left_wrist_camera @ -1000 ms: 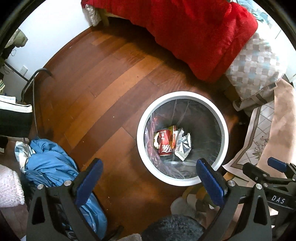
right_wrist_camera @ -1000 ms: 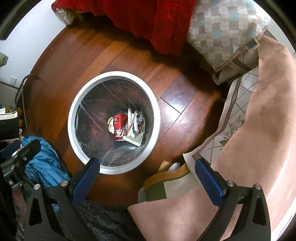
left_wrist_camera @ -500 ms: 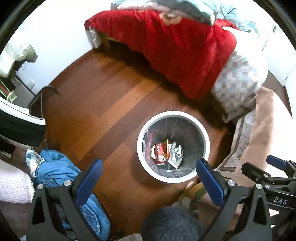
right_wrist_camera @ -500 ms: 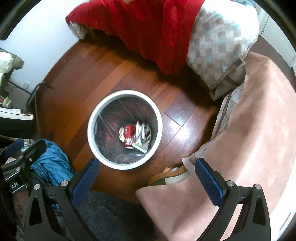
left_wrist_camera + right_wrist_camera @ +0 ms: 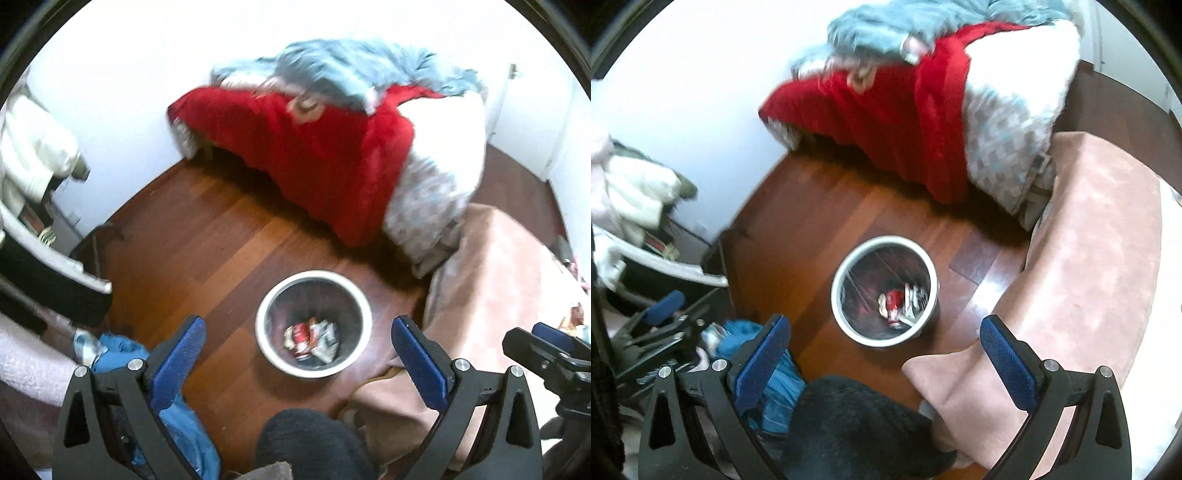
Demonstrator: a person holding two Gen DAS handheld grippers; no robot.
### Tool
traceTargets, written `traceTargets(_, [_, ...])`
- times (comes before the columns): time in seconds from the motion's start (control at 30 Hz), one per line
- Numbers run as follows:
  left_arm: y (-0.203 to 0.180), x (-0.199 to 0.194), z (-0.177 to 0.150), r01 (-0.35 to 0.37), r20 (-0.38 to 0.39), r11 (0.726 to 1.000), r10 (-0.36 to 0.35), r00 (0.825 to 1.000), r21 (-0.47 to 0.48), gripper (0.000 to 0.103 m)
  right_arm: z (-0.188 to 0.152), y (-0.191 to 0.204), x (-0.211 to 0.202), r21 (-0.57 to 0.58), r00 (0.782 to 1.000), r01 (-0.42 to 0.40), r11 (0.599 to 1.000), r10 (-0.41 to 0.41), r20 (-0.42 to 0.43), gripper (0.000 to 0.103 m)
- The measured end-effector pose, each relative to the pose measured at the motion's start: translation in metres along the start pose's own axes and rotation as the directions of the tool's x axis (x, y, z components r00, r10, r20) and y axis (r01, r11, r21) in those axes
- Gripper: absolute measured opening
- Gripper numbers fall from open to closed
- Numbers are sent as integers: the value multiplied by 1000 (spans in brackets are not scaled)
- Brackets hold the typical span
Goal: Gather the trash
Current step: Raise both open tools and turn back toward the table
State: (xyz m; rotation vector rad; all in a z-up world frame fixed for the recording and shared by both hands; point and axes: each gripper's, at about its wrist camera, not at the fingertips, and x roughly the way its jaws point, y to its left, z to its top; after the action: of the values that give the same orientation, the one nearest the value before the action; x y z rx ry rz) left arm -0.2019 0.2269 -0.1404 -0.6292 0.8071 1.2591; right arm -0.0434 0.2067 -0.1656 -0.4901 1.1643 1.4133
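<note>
Left hand-held gripper (image 5: 297, 345) spread; bin (image 5: 846, 321) wall right-view only.

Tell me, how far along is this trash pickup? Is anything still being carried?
Done, it seems: a red can and crumpled wrappers lie at the bottom of the white bin on the wooden floor. In hand: nothing; the left gripper and right gripper are both open and empty above the bin. Left: I see no loose trash on the visible floor, though the views are blurred.
</note>
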Motion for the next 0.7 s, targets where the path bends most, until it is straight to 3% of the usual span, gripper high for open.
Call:
traceTargets(0.1, [-39, -8, 4, 49, 26, 998, -50, 998, 33, 103, -4, -25, -38, 52, 999, -12, 999, 10, 50, 103])
traceTargets(0.23, [-108, 0, 4, 115, 0, 988, -115, 993, 106, 103, -12, -78, -82, 130, 995, 32, 991, -45, 93, 103])
traceTargets(0.33, [-179, 20, -3, 183, -65, 971, -175, 982, 156, 103, -21, -137, -110, 211, 985, 117, 970, -141, 102, 103])
traceTargets(0.47, [-275, 45, -18, 275, -169, 939, -243, 955, 206, 103, -43, -235, -142, 330, 953, 263, 907, -296, 55, 103])
traceTargets(0.57, [-350, 63, -36, 367, -281, 906, -304, 910, 210, 103, -61, -317, -158, 404, 919, 365, 839, -394, -12, 103])
traceTargets(0.63, [-399, 74, -51, 440, -376, 881, -352, 857, 177, 102, -66, -365, -167, 434, 897, 416, 799, -438, -52, 103])
traceTargets(0.7, [-437, 84, -61, 480, -436, 866, -382, 815, 139, 102, -72, -415, -173, 451, 872, 468, 760, -480, -96, 103])
